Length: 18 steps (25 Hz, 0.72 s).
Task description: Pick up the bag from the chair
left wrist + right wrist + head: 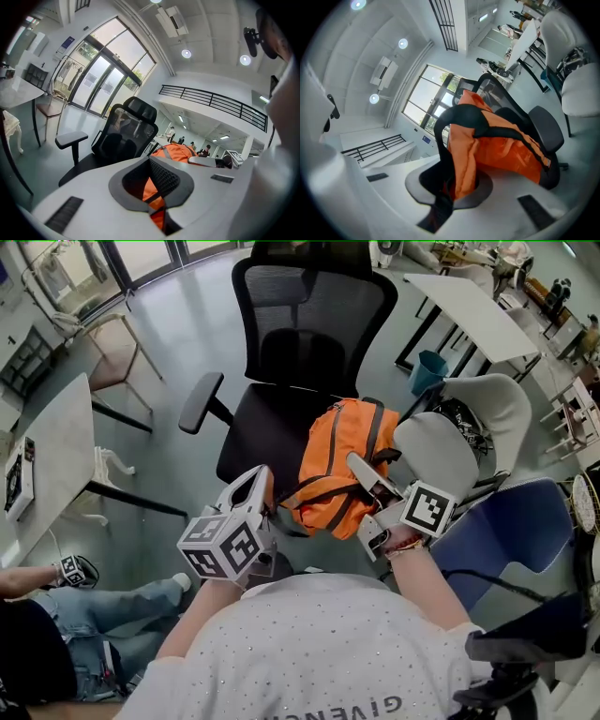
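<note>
An orange bag [337,460] with dark grey straps hangs in front of the black mesh office chair [309,324], over the seat's front edge. My left gripper [270,510] is shut on the bag's lower left side; in the left gripper view, orange fabric and a strap are pinched where the left gripper [152,190] closes, with the bag [172,152] and the chair [126,136] beyond. My right gripper [359,470] is shut on the bag's right side. In the right gripper view, the bag [501,145] and a black strap are clamped in the right gripper [452,187].
A white table [56,446] stands at the left, with a seated person's leg in jeans [103,615] below it. A white chair [469,427] and a blue chair [511,531] crowd the right side. A teal bin [429,369] and another white table [469,310] stand further back.
</note>
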Motion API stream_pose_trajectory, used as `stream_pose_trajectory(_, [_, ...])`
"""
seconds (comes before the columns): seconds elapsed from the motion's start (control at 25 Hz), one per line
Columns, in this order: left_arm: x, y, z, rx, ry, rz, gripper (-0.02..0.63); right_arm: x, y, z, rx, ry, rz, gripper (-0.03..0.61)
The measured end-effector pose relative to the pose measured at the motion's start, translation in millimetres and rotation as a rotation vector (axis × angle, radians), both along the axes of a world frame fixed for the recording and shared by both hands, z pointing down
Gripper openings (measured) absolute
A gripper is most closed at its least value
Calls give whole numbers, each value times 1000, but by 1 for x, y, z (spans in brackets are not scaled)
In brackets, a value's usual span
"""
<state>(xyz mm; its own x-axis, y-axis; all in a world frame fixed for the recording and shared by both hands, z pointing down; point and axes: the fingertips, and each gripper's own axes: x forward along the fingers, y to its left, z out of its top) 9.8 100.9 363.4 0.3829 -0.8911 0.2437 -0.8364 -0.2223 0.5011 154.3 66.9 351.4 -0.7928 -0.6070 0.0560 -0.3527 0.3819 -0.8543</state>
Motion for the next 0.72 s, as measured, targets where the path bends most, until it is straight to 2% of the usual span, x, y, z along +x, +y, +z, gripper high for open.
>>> stream_pose_trajectory(0.12, [7, 14, -3, 8, -6, -4, 6, 7, 15, 2, -10, -14, -6, 23])
stream_pose_trajectory(0.28, [14, 26, -5, 15, -9, -14, 6, 14, 30, 5, 10, 18, -28, 25])
stream_pose_trajectory(0.72, [18, 44, -10, 22, -18, -29, 6, 17, 43, -4, 25, 0, -42, 25])
